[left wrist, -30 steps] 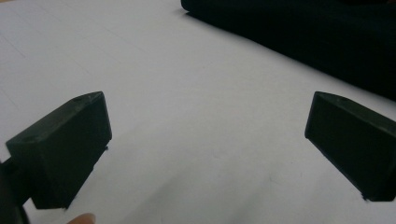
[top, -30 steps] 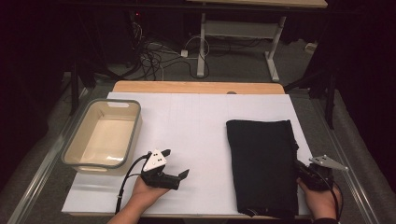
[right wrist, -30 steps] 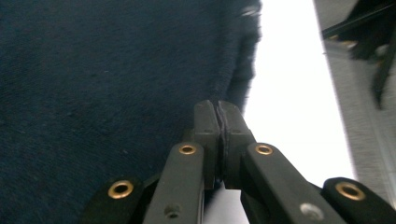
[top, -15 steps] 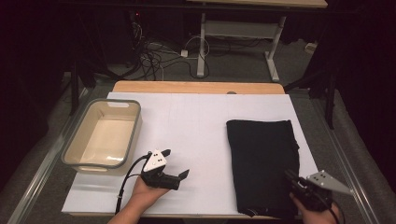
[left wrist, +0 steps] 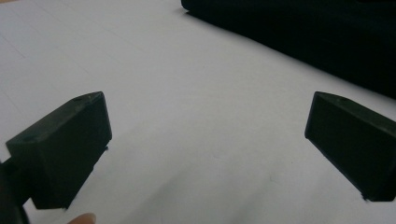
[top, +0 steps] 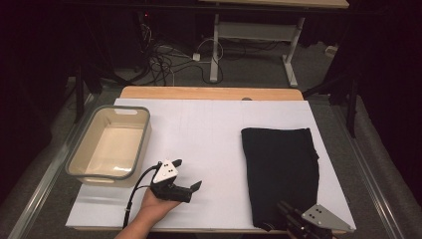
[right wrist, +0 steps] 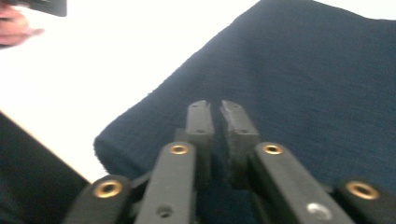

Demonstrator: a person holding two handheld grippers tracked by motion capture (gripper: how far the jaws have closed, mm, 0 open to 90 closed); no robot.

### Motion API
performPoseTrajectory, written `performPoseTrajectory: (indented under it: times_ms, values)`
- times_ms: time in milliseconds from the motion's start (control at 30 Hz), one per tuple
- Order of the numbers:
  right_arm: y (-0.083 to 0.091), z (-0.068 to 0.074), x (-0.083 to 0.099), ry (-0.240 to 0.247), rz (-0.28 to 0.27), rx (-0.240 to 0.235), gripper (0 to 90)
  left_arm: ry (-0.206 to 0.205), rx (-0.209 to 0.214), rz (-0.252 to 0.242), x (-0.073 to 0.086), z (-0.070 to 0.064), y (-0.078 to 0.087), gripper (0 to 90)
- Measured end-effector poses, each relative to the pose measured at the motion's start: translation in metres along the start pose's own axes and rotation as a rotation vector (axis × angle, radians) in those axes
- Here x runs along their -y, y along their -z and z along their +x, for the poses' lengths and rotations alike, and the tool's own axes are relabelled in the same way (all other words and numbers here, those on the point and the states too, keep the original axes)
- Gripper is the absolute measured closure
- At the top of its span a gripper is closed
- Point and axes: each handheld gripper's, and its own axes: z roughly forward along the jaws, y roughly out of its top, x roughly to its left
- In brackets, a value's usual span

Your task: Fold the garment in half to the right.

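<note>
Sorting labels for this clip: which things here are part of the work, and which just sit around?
In the job:
folded dark cloth
right gripper, shut, at the cloth's near edge
left gripper, open

Lying about:
beige tub
white table

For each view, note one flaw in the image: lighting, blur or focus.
High view: dark surround, bright table, black cloth lacks detail. Left gripper view: near jaws soft, cloth a featureless black. Right gripper view: tabletop overexposed, hand-held gripper slightly blurred.

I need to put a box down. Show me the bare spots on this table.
The widest bare patch is the white sheet between the tub and the folded dark cloth. The front edge is crowded by the left gripper and right gripper.
</note>
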Motion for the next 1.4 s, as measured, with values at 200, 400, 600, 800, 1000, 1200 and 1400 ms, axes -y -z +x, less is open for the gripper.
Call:
performPoseTrajectory:
  times_ms: [200, 400, 600, 800, 1000, 1200, 1400]
  values:
    - [-0.006, 0.023, -0.007, 0.038, -0.021, -0.073, 59.9, -0.001, 0.001, 0.001, 0.000, 0.000, 0.000, 0.0]
    - [-0.019, 0.037, -0.003, 0.077, 0.026, -0.075, 50.4, -0.003, 0.002, 0.001, 0.000, 0.000, 0.000, 0.0]
    - [-0.033, 0.043, 0.007, 0.094, 0.106, -0.056, 42.0, -0.003, 0.001, 0.003, 0.000, 0.000, 0.000, 0.0]
    - [-0.043, 0.047, 0.009, 0.117, 0.131, -0.026, 42.9, -0.006, 0.000, 0.005, 0.000, -0.001, -0.001, 0.0]
    - [-0.045, 0.047, 0.009, 0.133, 0.135, 0.003, 52.4, -0.005, -0.001, 0.005, 0.000, -0.001, -0.001, 0.0]
    - [-0.045, 0.045, 0.008, 0.146, 0.133, 0.011, 66.2, -0.005, -0.003, 0.006, 0.000, -0.001, -0.001, 0.0]
    - [-0.044, 0.040, 0.009, 0.146, 0.117, -0.021, 73.3, 0.001, 0.000, 0.005, 0.000, 0.000, -0.001, 0.0]
